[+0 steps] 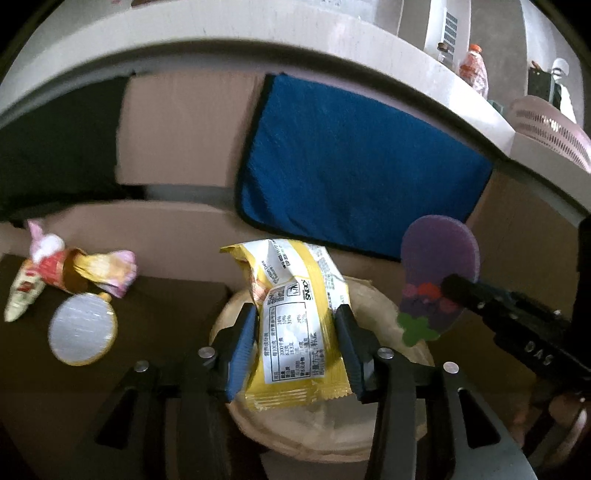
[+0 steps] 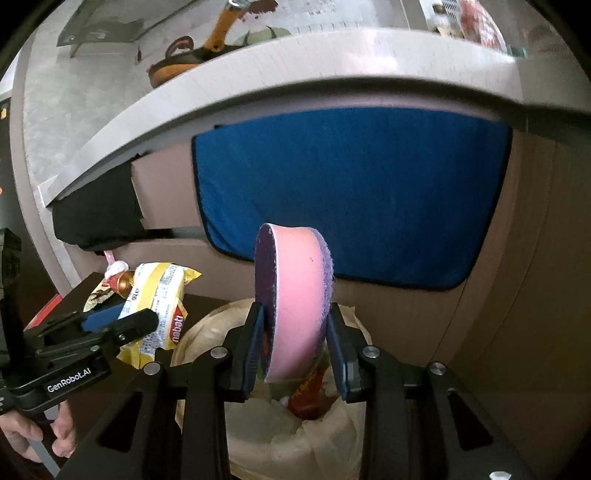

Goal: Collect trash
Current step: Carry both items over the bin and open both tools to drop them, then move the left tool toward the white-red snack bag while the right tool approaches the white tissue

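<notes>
Left wrist view showed the blue towel (image 1: 354, 162) hanging from the light counter (image 1: 229, 33) edge as the biggest thing in frame, with a lined trash bin (image 1: 391, 306) below it and a dark lower surface (image 1: 159, 325) to the bin's left. Left gripper (image 1: 295, 332) had its fingers pinching a yellow snack wrapper (image 1: 295, 321) from both sides, held directly over the bin mouth, not yet released. Right gripper (image 2: 295, 339) had its fingers clamped on a purple-and-pink sponge pad (image 2: 295, 295), eggplant-shaped in the left view, also above the bin opening. Bin liner (image 2: 332, 439) already held something red (image 2: 308, 398) at the bottom, so some trash looked deposited; can't tell what it was. Remaining on the dark surface: a crumpled pink-and-yellow wrapper (image 1: 74, 269) and, just beside it, a round foil lid with a yellow rim (image 1: 83, 328), both well apart from the bin. Judgement: mid-task. Two items were in hand and staged for drop, at least two pieces were left to fetch. Next move would likely be to open both sets of fingers over the bin; the wrapper is light and could flutter to the rim, the sponge should fall clean. Whether the sponge counted as trash wasn't clear. Bottles (image 1: 472, 70) and a pink basket (image 1: 550, 129) on the counter at far right looked like non-trash.
</notes>
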Tool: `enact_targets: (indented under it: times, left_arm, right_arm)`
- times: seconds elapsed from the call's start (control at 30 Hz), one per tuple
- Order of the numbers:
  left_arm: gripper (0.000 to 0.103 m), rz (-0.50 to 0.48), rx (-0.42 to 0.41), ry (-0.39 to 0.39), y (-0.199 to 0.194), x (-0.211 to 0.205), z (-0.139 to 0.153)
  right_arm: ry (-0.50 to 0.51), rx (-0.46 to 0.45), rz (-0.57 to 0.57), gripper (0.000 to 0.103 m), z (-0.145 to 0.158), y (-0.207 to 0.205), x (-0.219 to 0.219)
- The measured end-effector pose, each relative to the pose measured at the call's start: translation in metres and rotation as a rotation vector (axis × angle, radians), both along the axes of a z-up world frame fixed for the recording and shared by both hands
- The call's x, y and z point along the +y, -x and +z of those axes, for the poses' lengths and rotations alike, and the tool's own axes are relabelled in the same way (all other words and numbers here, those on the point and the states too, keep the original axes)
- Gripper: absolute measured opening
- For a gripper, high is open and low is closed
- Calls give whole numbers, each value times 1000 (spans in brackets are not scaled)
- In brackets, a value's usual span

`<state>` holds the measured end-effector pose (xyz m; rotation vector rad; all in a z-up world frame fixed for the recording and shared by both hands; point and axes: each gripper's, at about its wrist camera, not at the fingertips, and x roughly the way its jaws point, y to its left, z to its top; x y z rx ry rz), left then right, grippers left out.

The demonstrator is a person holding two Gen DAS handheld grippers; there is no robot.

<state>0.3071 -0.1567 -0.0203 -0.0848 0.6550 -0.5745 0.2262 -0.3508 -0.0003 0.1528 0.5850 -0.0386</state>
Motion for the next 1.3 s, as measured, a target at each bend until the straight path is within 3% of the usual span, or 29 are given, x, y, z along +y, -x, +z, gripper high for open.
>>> enact_targets:
  times: [0.1,0.37,0.7,0.87,1.0,1.17,1.3]
  left_arm:
    - [53,-35,79,43,-15,2,-13]
    - [54,65,76,5,-27,36,-17]
    - [54,284,72,-10,-52,164,-32]
    - [54,419,58,34,-89,245,-39]
    - [54,471,81,69,-122,293,-44]
    - [54,450,143,163,-173,321,-48]
    - [53,458,166,164,-217,322,-57]
  right_arm:
    - [-17,29,-6,33,-11,-7,-3]
    - [-34,80,-44,37,-30,-10,-4]
    - [-69,38,6,38,-22,-18,26]
    - [-139,-2,94,40,-13,-38,61]
    - [-134,15,157,42,-14,-64,102]
    - [-126,54,216,42,-21,-86,147]
    - [-96,78,234,42,-25,-94,173]
